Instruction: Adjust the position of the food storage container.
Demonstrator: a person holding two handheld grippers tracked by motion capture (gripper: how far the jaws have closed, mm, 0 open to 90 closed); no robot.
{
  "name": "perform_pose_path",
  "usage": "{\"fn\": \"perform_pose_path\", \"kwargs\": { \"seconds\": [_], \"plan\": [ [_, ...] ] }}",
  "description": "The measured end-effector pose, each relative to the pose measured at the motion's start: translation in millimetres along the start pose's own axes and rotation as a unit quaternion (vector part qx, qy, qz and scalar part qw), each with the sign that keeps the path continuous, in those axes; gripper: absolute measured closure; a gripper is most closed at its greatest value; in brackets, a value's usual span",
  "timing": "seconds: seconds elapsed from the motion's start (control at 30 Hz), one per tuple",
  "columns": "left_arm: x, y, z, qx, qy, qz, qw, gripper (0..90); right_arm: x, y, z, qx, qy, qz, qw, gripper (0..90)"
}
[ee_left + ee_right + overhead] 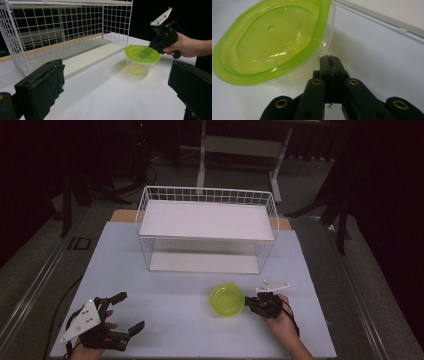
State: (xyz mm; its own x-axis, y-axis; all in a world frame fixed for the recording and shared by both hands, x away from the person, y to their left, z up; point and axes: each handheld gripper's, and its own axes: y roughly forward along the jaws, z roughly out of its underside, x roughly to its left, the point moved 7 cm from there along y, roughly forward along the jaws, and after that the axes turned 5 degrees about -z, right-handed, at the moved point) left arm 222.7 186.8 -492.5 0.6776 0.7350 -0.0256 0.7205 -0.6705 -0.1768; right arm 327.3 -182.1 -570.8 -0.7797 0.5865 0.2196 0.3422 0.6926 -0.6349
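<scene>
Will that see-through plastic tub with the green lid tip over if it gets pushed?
The see-through plastic tub with the green lid looks empty and thin-walled, so it is probably light and would likely slide on the smooth white table. Low and wide, it seems unlikely to tip. The right gripper, shut beside its rim, could nudge it easily.

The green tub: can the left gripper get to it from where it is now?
Probably yes. The left gripper sits open on the table, with bare table between it and the green tub. But the right gripper, shut, is already at the tub's far rim.
</scene>
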Motion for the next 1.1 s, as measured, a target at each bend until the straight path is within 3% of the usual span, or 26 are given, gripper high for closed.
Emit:
{"fn": "perform_pose_path", "kwargs": {
  "seconds": [0.37,0.6,0.77,1.1],
  "plan": [
    [-1.4,0.3,0.2,0.002,0.004,0.000,1.0000,1.4,26.6,19.6,2.2,0.027,0.001,-0.041,0.9988,90.0],
    [-1.1,-0.3,0.0,0.002,0.003,0.000,1.0000,1.4,21.3,8.1,-0.5,0.017,0.012,-0.025,0.9995,90.0],
    [-2.1,0.8,0.3,0.004,0.005,0.001,1.0000,1.4,28.2,3.3,3.1,0.016,0.017,-0.033,0.9992,90.0],
    [-1.7,1.3,0.4,0.004,0.003,0.002,1.0000,1.4,56.4,27.1,-1.3,0.032,0.007,-0.069,0.9971,90.0]
  ]
}}
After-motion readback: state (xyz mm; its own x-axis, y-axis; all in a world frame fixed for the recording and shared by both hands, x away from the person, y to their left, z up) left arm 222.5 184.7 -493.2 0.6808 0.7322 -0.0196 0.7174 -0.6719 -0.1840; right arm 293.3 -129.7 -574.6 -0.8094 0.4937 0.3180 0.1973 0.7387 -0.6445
